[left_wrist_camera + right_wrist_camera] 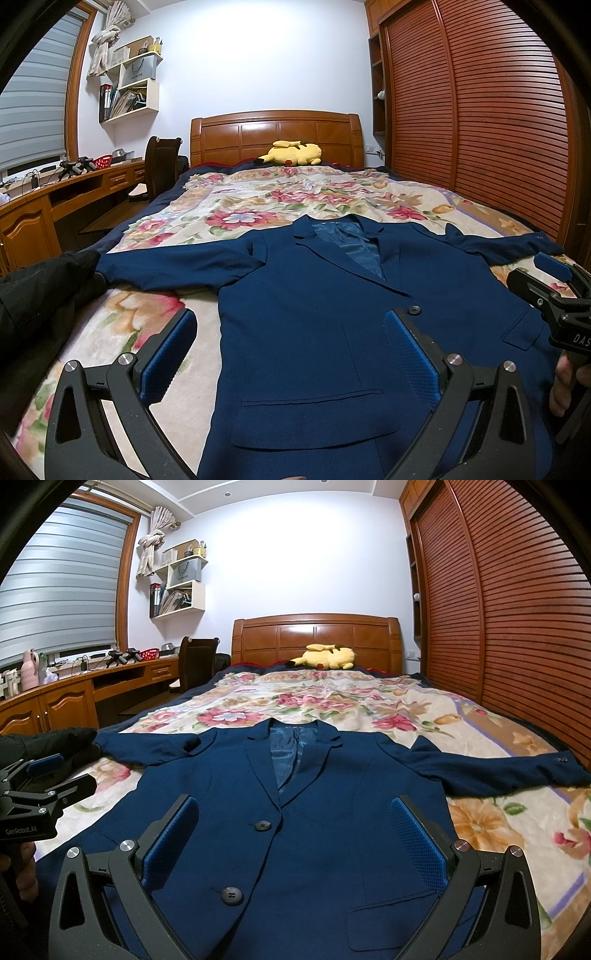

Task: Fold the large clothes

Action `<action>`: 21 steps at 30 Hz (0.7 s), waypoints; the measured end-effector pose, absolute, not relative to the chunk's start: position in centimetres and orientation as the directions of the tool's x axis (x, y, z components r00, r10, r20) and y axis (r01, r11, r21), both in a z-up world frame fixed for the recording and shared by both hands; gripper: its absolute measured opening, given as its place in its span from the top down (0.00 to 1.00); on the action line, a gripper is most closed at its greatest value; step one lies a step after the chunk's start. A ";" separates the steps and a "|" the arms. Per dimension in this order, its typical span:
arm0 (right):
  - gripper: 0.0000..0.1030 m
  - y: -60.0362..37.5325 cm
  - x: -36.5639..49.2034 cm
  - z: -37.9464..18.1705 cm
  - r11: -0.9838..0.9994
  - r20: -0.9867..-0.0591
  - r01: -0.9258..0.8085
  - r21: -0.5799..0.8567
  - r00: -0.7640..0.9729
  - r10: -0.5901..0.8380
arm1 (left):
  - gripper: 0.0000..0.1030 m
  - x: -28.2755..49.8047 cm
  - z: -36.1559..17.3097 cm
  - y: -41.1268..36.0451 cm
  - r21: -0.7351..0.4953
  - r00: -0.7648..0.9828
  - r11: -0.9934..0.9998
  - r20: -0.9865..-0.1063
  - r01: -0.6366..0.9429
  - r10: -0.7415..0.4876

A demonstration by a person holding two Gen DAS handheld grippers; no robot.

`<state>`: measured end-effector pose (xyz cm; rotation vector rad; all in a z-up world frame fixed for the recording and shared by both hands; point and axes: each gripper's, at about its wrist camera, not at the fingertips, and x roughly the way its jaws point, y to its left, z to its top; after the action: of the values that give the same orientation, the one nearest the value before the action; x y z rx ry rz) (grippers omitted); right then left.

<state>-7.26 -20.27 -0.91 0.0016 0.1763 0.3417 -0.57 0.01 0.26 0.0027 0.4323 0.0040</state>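
Jacket (314, 812) navy blue w/ shiny blue lining, black buttons (232, 895). Blanket (332, 701) cream w/ pink/red flowers, green leaves, orange blooms. Plush toy (327, 657) yellow, red cheek. Headboard (317, 635) & wardrobe (517, 627) reddish-brown wood. Hand-held gripper (295, 845) black, blue pads (421, 849)

Room is lit evenly from overhead, cool and pretty bright, with the wall (236, 62) nearly blown out. Shadows are kept soft. Heavy fisheye bending is seen on the wardrobe (517, 620) slats, and black vignetting is left in the corners. Some sheen is picked up on the headboard (317, 635). Focus is held throughout.
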 end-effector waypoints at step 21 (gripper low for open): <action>0.00 -20.0 -7.2 0.2 0.932 -0.183 -0.362 0.027 0.915 0.360 | 0.01 -0.9 1.2 0.7 0.011 0.892 1.000 -0.451 -0.027 0.029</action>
<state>-7.19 -19.99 0.22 -0.0076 0.1871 0.3717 -0.86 0.70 1.16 0.0041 0.4685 0.0287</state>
